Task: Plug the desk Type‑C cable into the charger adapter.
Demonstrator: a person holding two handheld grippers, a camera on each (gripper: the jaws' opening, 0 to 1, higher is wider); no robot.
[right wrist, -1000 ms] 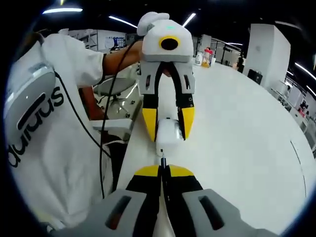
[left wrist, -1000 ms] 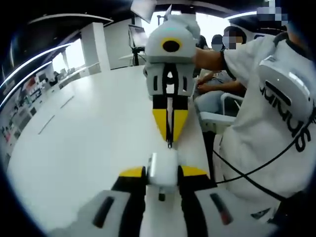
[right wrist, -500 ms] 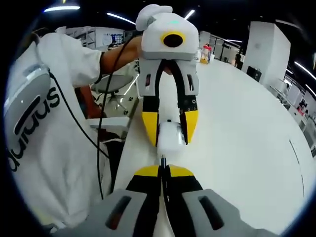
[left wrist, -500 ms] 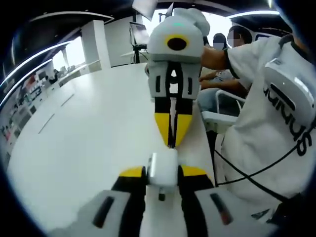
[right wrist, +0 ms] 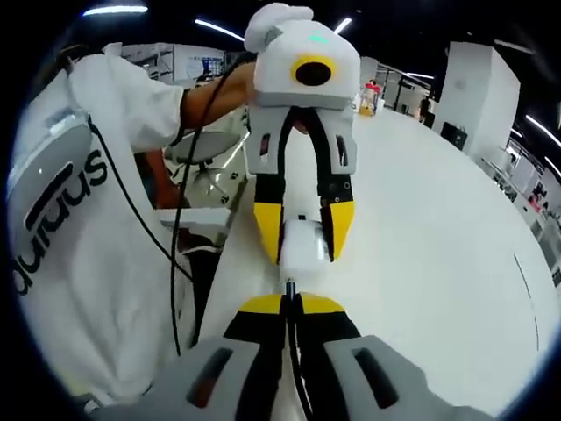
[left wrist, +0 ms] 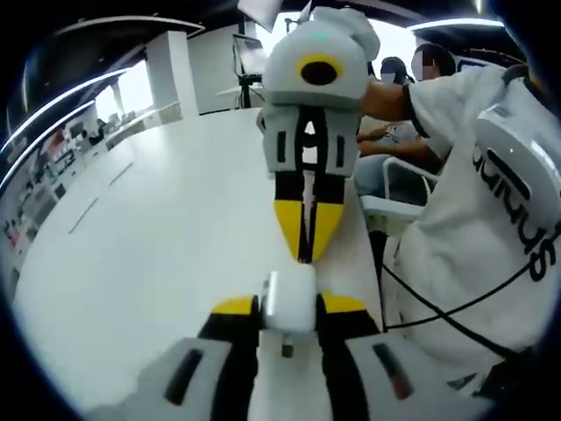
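A long white table fills the frame's left, in an office room. At lower centre, the left gripper clamps the charger adapter; the right gripper, closer than before, pinches the Type-C cable just short of it.

Bright ceiling strips and window glare, strong fisheye bending, slightly soft focus

Each tool has a white moulded shell with black slots, grey shoulders and black jaws that end in yellow tips. The left tool shows the same colours. The person wears a white short-sleeved shirt with dark lettering, and a thin black cable hangs across it.
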